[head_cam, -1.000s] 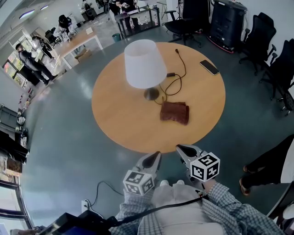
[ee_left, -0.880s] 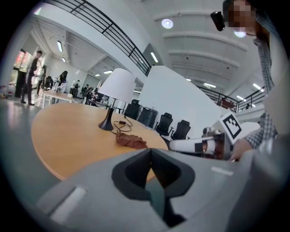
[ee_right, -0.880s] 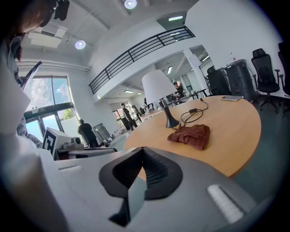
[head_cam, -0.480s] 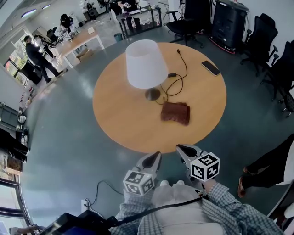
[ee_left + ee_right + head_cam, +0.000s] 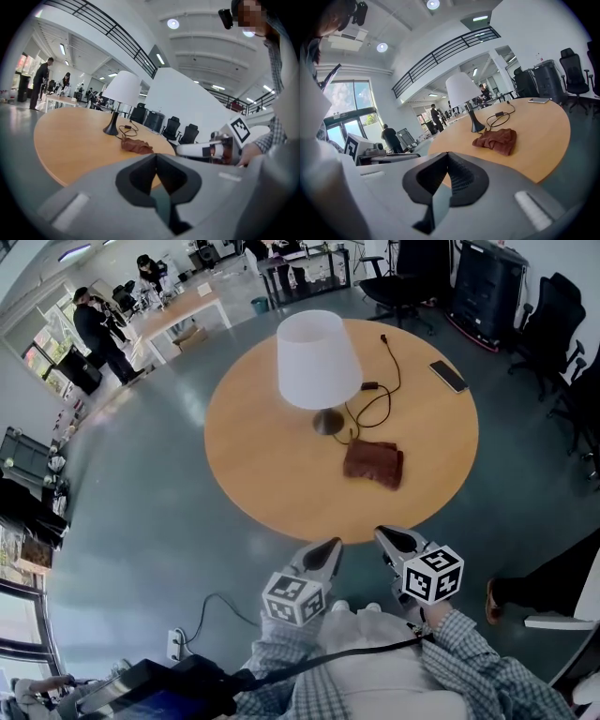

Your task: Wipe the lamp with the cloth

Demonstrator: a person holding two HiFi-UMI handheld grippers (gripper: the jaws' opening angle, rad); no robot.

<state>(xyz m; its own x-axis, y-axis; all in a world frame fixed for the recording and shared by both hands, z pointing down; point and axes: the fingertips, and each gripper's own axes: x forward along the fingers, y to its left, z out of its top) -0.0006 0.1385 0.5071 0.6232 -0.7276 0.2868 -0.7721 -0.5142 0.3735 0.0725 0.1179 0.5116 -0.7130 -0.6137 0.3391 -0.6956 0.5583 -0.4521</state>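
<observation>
A lamp (image 5: 319, 360) with a white shade and dark foot stands upright on the round wooden table (image 5: 272, 474). A crumpled reddish-brown cloth (image 5: 373, 463) lies on the table just in front and to the right of the lamp's foot. My left gripper (image 5: 330, 547) and right gripper (image 5: 384, 535) hover side by side off the table's near edge, both shut and empty. The left gripper view shows the lamp (image 5: 123, 89) and cloth (image 5: 136, 146) beyond the closed jaws. In the right gripper view, lamp (image 5: 462, 90) and cloth (image 5: 497, 140) lie ahead.
A black cable (image 5: 375, 404) loops from the lamp's foot across the table. A phone (image 5: 449, 375) lies near the far right rim. Office chairs (image 5: 398, 282) and desks stand behind the table, people (image 5: 98, 329) at the far left. A power strip (image 5: 175, 645) lies on the floor.
The head view has shifted, so table and lamp sit slightly further right in the picture. Both grippers stay still and shut. A person at the far left has walked further back.
</observation>
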